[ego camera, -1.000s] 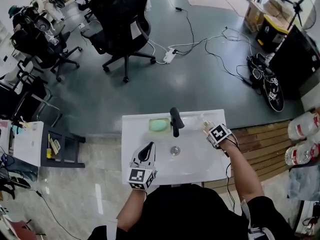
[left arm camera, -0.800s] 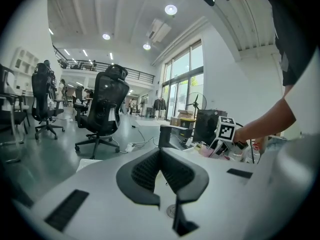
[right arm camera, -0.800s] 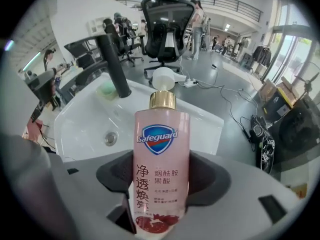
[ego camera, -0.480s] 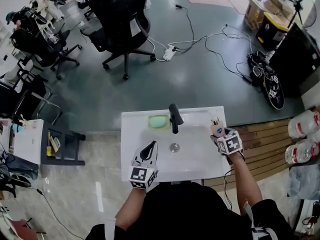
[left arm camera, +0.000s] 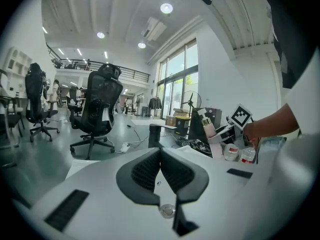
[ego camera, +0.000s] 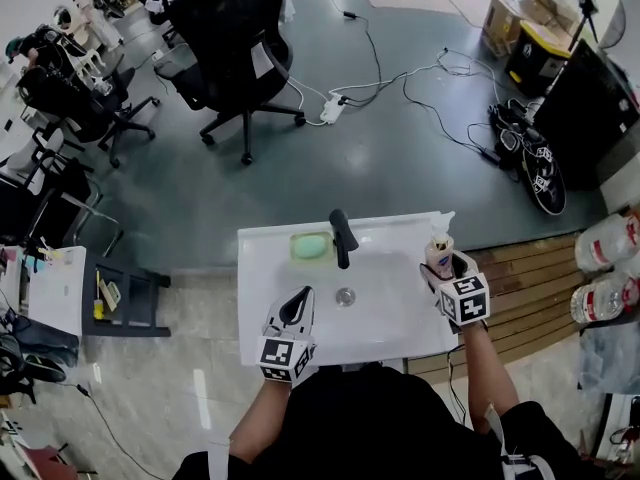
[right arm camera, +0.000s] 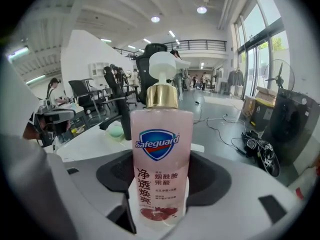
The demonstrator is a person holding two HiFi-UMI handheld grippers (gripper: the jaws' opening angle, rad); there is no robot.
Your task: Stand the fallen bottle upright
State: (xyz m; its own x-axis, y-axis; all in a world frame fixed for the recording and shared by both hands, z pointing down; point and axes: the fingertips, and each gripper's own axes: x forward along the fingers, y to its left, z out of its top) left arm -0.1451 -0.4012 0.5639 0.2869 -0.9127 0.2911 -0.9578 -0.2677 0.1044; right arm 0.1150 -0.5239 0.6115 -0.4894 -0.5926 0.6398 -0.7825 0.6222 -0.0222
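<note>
A pink pump bottle (right arm camera: 161, 164) with a gold collar and white pump stands upright between the jaws of my right gripper (right arm camera: 161, 196), which is shut on its lower body. In the head view the bottle (ego camera: 438, 252) is held over the right edge of the white sink (ego camera: 258, 313), with my right gripper (ego camera: 441, 266) behind it. The left gripper view shows the bottle (left arm camera: 207, 127) at the right. My left gripper (ego camera: 297, 304) hovers over the sink's front left, shut (left arm camera: 160, 156) with nothing in it.
A black faucet (ego camera: 341, 236) rises at the sink's back middle, a green soap (ego camera: 311, 247) to its left, the drain (ego camera: 345, 296) in front. Water jugs (ego camera: 603, 298) and a wooden pallet (ego camera: 520, 283) lie to the right. Office chairs (ego camera: 235, 53) and cables (ego camera: 400, 83) are beyond.
My right gripper has risen and swung the bottle from lying over the sink's right side to upright, drifting toward the sink's right edge. The left gripper has barely moved.
</note>
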